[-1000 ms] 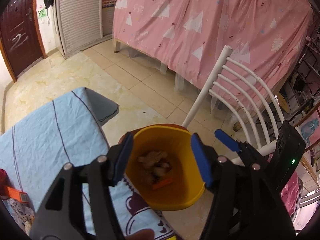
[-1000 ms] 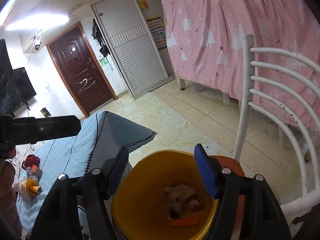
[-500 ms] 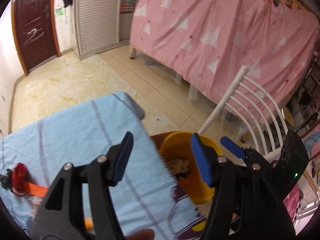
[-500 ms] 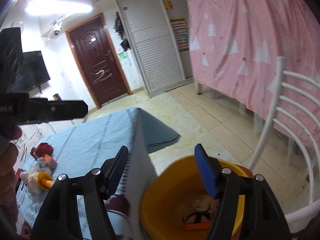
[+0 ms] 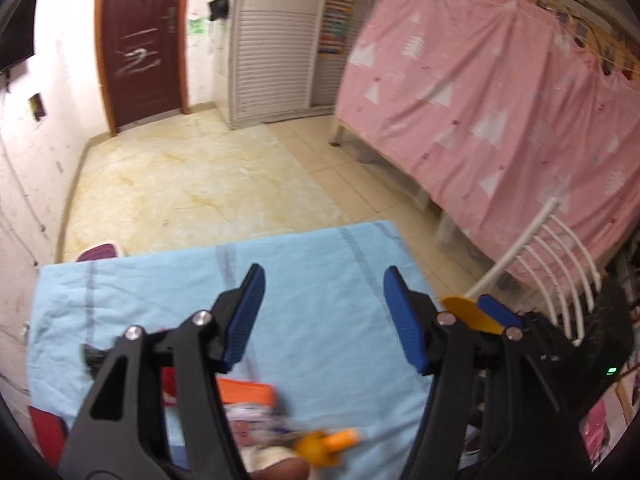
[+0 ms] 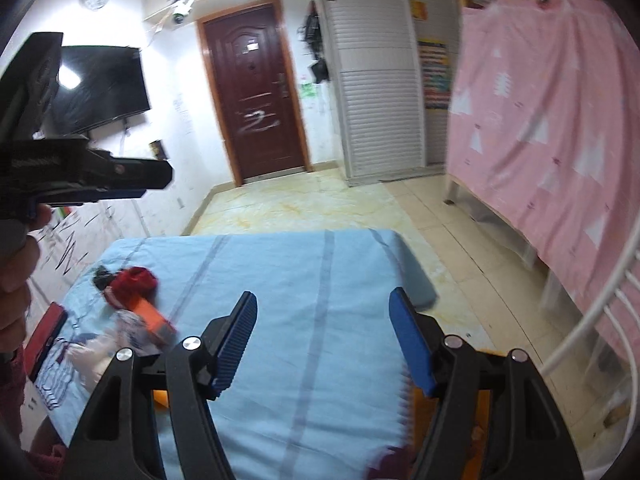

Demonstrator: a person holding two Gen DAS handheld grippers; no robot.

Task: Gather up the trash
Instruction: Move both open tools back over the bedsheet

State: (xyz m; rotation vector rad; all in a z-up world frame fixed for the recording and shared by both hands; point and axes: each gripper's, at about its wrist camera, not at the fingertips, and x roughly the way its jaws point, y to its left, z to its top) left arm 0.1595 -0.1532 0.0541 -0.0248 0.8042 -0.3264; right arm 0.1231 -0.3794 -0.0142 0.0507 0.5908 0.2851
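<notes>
My left gripper [image 5: 324, 312] is open and empty above the light blue tablecloth [image 5: 320, 280]. My right gripper [image 6: 324, 336] is open and empty over the same cloth [image 6: 304, 280]. Trash lies at the table's left: a red crumpled piece [image 6: 134, 280], an orange wrapper [image 6: 154, 324] and white crumpled paper [image 6: 94, 354]. In the left wrist view the orange wrapper [image 5: 246, 394] and an orange cap [image 5: 320, 444] show low between the fingers. The yellow bin's rim [image 5: 466, 312] peeks out past the right finger, and it also shows in the right wrist view [image 6: 484, 400].
A white slatted chair [image 5: 560, 264] stands right of the table beside the bin. A pink curtain [image 5: 500, 100] covers a bed frame at the right. A brown door [image 6: 252, 92] and a louvred wardrobe [image 6: 376, 80] are at the back. A red flat object [image 6: 44, 338] lies at the table's left edge.
Both grippers have swung left, away from the yellow bin, and now point over the tablecloth toward the trash. The bin has slid to the right edge of both views.
</notes>
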